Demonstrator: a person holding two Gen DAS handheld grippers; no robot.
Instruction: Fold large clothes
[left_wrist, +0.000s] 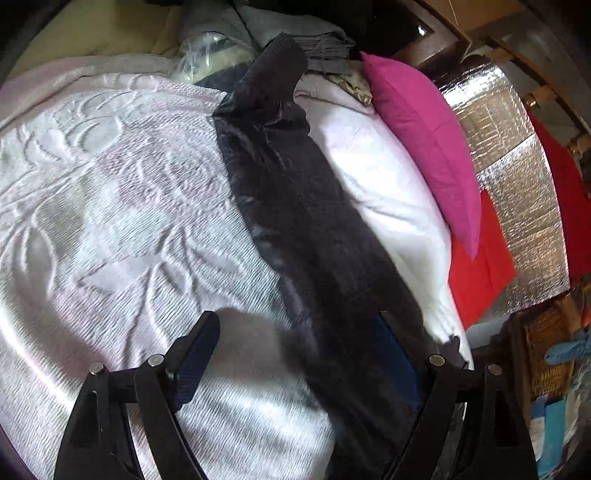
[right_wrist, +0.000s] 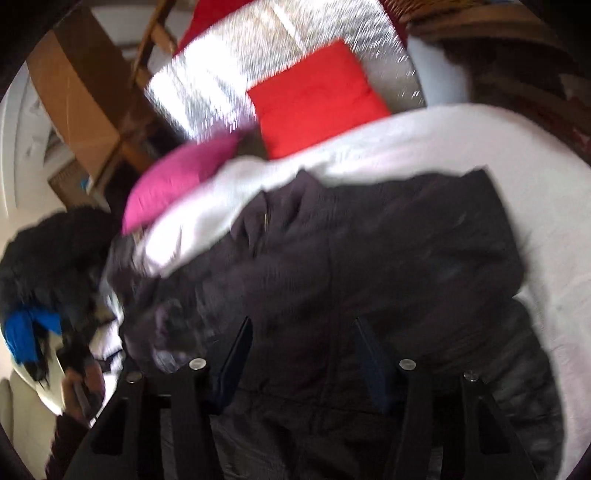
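Observation:
A dark grey-black jacket (left_wrist: 295, 206) lies on a white embossed bedspread (left_wrist: 110, 192), one long part stretching from the near right up to a ribbed cuff at the top. My left gripper (left_wrist: 299, 325) is open just above the bed, its right finger over the jacket's near end and its left finger over the bedspread. In the blurred right wrist view the jacket body (right_wrist: 369, 266) lies spread on the bed. My right gripper (right_wrist: 301, 328) is open directly above the jacket, holding nothing.
A magenta pillow (left_wrist: 424, 140) and a red pillow (left_wrist: 480, 266) lean at the bed's right side against silver foil insulation (left_wrist: 517, 184). Folded grey clothes and a plastic bag (left_wrist: 207, 51) lie at the far end. A wicker basket (left_wrist: 546, 343) stands beside the bed.

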